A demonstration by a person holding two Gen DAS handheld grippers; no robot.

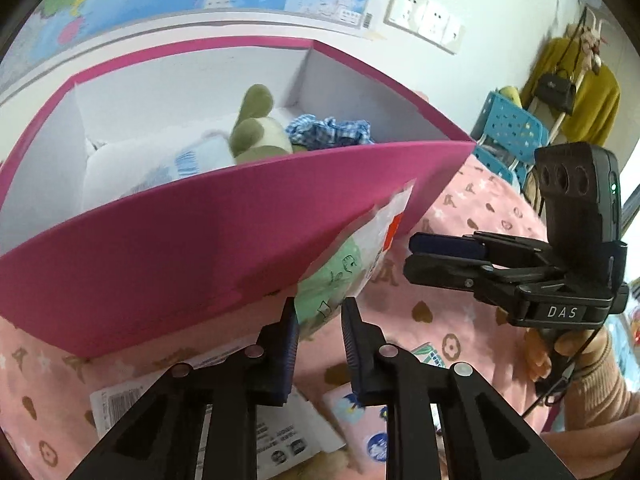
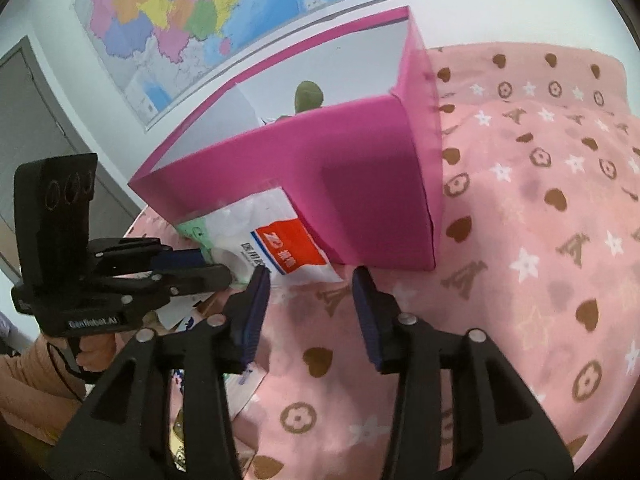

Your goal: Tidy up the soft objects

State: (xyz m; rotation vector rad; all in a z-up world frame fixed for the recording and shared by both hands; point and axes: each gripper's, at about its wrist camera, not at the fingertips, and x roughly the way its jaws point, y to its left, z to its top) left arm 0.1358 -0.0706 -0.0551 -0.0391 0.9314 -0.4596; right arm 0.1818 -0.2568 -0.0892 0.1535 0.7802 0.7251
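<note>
While the cotton pack [image 2: 276, 236] leans on the pink box [image 2: 360, 184] wall at 12 o'clock on the bed, left gripper [image 1: 320, 316] fingers nearly clenched ungripping, right gripper [image 2: 312, 292] released: regrasp squarely, lift over rim.

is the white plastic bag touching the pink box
Touching. The right wrist view shows the white plastic bag leaning against the front wall of the pink box, with no gap.

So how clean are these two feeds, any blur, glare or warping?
Left wrist view: fisheye bows the pink box rim; plush frog slightly soft. Right wrist view: sharp, even light, dark corner vignette, a soft shadow on the box's front.
</note>
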